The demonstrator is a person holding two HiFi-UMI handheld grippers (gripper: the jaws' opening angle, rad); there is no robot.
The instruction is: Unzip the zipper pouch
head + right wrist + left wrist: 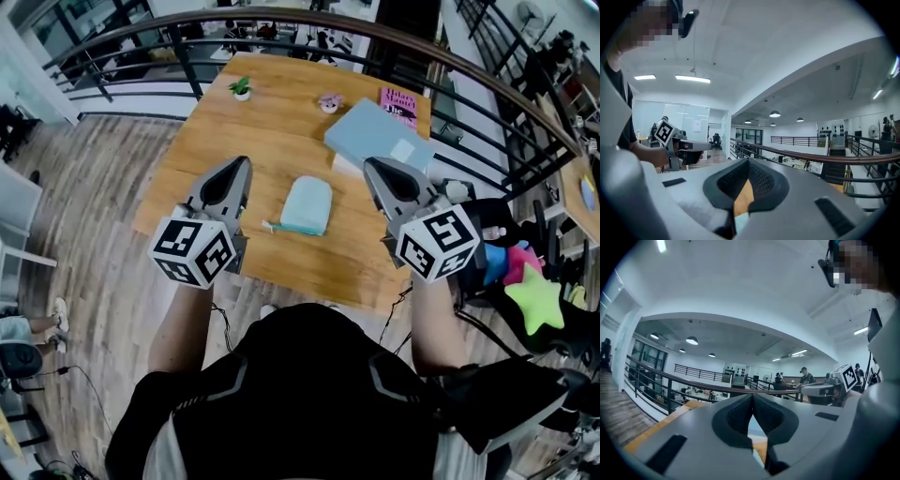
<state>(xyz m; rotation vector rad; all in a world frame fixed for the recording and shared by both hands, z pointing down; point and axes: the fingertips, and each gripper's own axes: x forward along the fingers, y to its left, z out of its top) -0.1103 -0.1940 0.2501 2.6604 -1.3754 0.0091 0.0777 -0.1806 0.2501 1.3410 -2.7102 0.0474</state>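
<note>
None of the unzipping looks done to us: the pale blue-green fabric zipper pouch (307,205) lies flat and untouched in the middle of the head view, on the light brown wooden table (206,141). A small dark pull tab (271,226) sticks out at its lower left corner. From this height we cannot make out the zip line itself, but the pouch looks closed. By our reckoning the whole job is ahead: pin the pouch, take the tab, and draw it along.

Both tongs hang above the near edge of the table, well apart from the pouch, one to either side of it. The left gripper (246,161) sits at centre left of the head view. In its own view its dark ribbed pads (739,414) meet at the tips, with nothing between them and only table showing through the gap below. The right gripper (368,164) sits at centre right. Its pads (761,179) are likewise pressed together and empty, touching nothing.
</note>
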